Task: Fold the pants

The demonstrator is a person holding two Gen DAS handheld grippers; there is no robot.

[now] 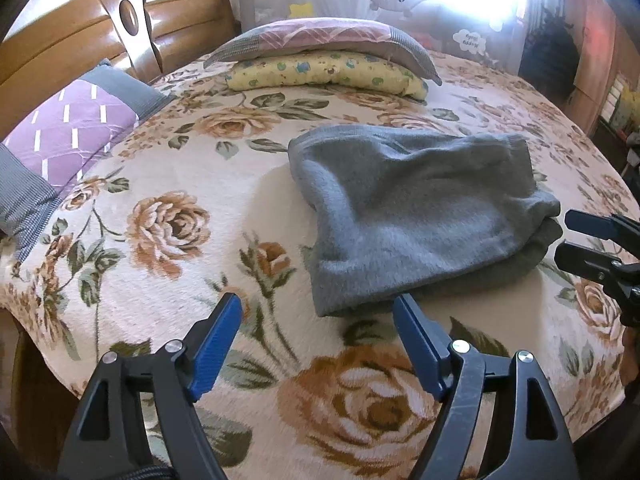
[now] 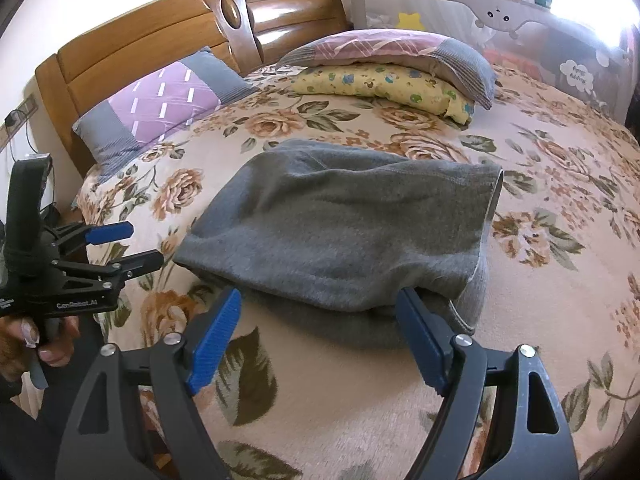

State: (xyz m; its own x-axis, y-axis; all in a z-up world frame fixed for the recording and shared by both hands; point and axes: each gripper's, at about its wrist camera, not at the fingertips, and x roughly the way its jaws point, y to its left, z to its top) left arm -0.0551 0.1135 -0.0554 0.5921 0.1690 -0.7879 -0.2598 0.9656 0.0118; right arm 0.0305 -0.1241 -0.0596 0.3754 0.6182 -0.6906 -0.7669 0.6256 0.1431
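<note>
The grey pants (image 1: pixel 420 208) lie folded into a thick bundle on the floral bedspread (image 1: pixel 168 288). My left gripper (image 1: pixel 318 302) stands open just short of the bundle's near left corner, its right fingertip at the fabric's edge and nothing pinched. In the right wrist view the pants (image 2: pixel 340 224) fill the middle, with a hemmed edge at the right. My right gripper (image 2: pixel 320 296) is open with its tips against the bundle's near edge, pads not pressing. Each gripper shows in the other view, jaws apart: the right gripper (image 1: pixel 568 238) and the left gripper (image 2: pixel 136 246).
A purple and grey pillow (image 2: pixel 160 108) lies by the wooden headboard (image 2: pixel 168 28). A pink pillow on a yellow one (image 2: pixel 384 80) sits at the back, with a grey bed rail (image 2: pixel 500 20) behind. A hand (image 2: pixel 48 344) holds the left gripper's handle. The bed's edge runs near left.
</note>
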